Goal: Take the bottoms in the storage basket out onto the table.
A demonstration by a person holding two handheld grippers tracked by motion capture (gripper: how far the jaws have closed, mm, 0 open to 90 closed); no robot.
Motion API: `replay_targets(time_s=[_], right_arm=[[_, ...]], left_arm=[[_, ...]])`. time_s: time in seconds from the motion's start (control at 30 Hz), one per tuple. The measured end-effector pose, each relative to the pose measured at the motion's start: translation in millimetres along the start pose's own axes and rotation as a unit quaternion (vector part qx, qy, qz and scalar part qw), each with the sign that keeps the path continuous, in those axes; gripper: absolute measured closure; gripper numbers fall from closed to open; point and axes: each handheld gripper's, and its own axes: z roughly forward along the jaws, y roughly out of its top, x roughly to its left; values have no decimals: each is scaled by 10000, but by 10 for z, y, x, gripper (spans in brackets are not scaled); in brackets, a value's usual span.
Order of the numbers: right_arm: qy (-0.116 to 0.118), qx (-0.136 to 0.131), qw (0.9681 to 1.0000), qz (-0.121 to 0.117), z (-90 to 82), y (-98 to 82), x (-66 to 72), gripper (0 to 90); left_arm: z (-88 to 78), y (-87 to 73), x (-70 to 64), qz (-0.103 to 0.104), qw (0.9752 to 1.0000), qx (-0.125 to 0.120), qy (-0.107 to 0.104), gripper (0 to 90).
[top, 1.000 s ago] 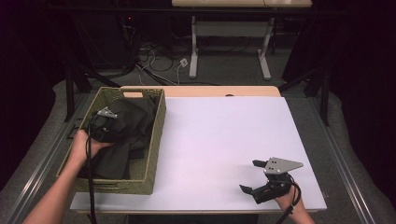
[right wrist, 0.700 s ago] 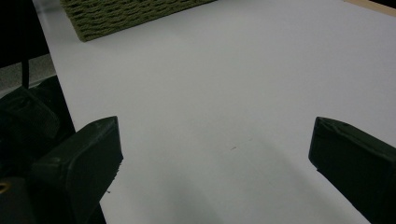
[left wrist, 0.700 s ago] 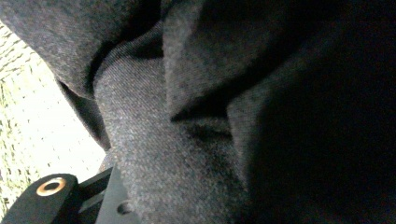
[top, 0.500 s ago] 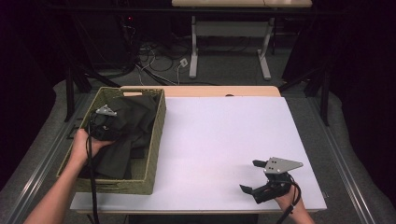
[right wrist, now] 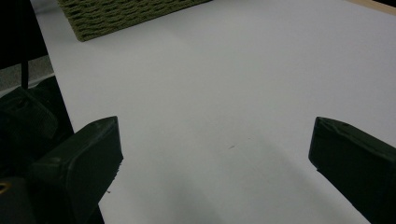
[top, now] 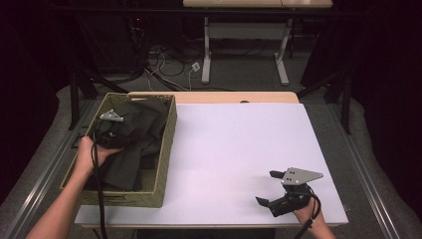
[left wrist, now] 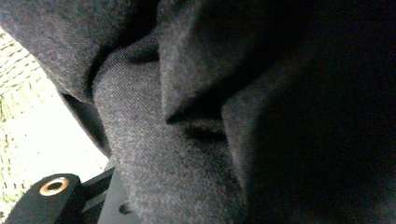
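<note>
A dark grey cloth (top: 134, 144) lies bunched in a woven olive basket (top: 166, 149) at the table's left. My left gripper (top: 113, 130) reaches into the basket from its left side, tips buried in the folds and shut on the cloth. In the left gripper view the cloth (left wrist: 187, 116) wraps over the black jaw base, with basket weave (left wrist: 18, 93) behind it. My right gripper (top: 264, 187) rests near the table's front right corner. It is open with only bare white tabletop between the jaws (right wrist: 217, 154).
The white tabletop (top: 239, 144) stretches between the basket and the right gripper. The basket's corner (right wrist: 121, 14) shows far off in the right gripper view. Beyond the table's wooden far edge (top: 224, 97) are floor cables and table legs.
The left gripper has shifted very slightly toward the basket's far end, and the cloth around it is bunched a little more. The right gripper has stayed still.
</note>
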Motion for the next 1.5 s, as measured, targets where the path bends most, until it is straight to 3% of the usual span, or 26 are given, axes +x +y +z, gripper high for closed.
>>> replay_targets(time_s=[0.2, 0.57, 0.77, 1.5], right_arm=[[-19, 3, 10000, 53, 7, -6, -15, 24], [-21, 39, 10000, 52, 18, -1, 6, 24], [9, 18, 10000, 74, 25, -4, -6, 24], [-4, 58, 10000, 54, 18, 1, -7, 25]], left_arm=[[-44, 45, -27, 58, 9998, -126, -105, 601], [-152, 108, -92, 135, 9996, -212, -91, 603], [-226, 148, -97, 153, 9990, -409, -79, 604], [-422, 333, -200, 399, 9977, -539, -69, 604]])
